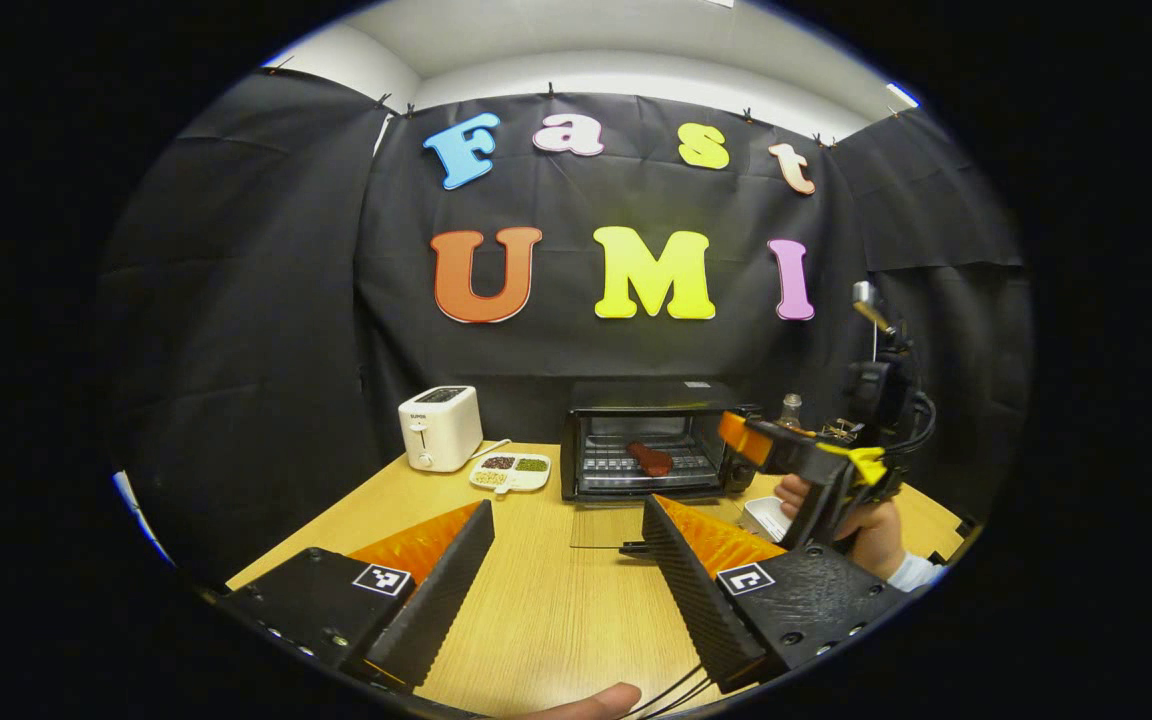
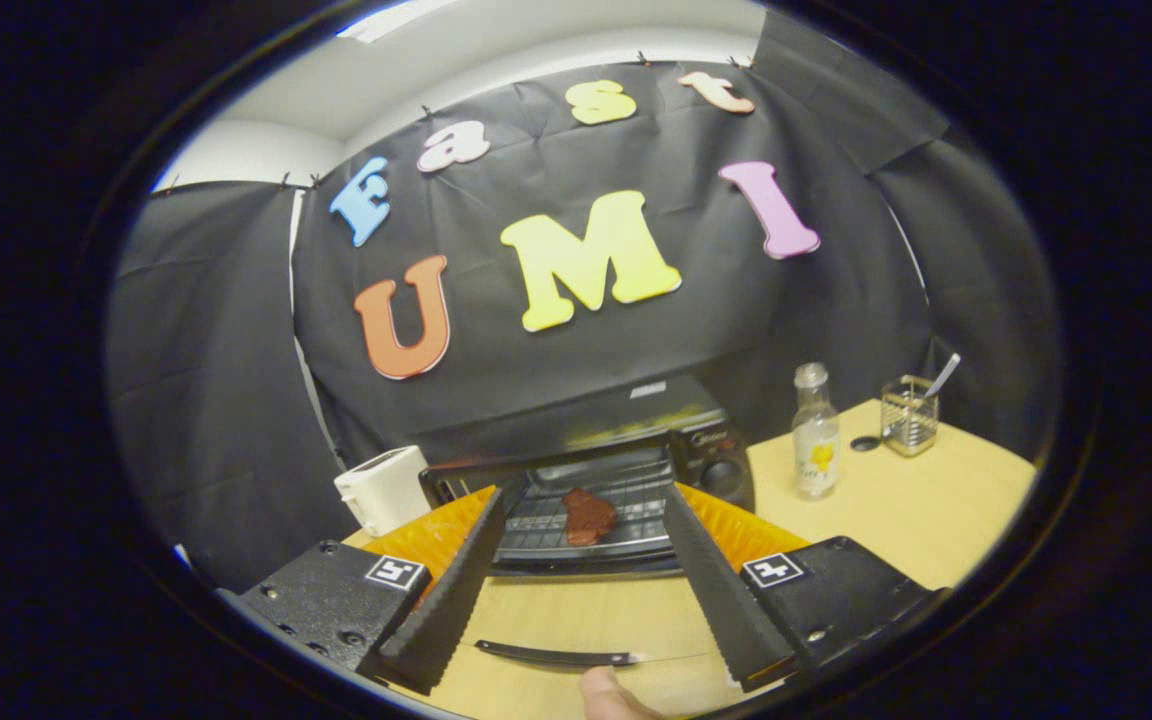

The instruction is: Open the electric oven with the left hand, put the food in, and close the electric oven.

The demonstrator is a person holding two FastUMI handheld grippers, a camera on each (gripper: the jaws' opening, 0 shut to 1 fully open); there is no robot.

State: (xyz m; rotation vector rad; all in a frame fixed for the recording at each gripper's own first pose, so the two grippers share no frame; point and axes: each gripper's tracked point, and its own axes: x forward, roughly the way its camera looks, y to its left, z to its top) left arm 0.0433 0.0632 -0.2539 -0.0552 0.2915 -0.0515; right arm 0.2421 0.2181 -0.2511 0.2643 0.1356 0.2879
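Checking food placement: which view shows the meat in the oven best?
Right gripper view: the meat lies on the oven rack, close and framed between that tool's open fingers. Left gripper view shows the same meat smaller and farther off, behind the lowered glass door.

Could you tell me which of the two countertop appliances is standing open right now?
The black oven: its glass door lies folded down flat, with the food on its rack. The white toaster has no door.

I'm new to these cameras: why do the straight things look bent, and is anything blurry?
Left gripper view: fisheye lens bows the table edge; oven sharp, evenly lit. Right gripper view: scene tilted, oven slightly soft, glass door nearly invisible.
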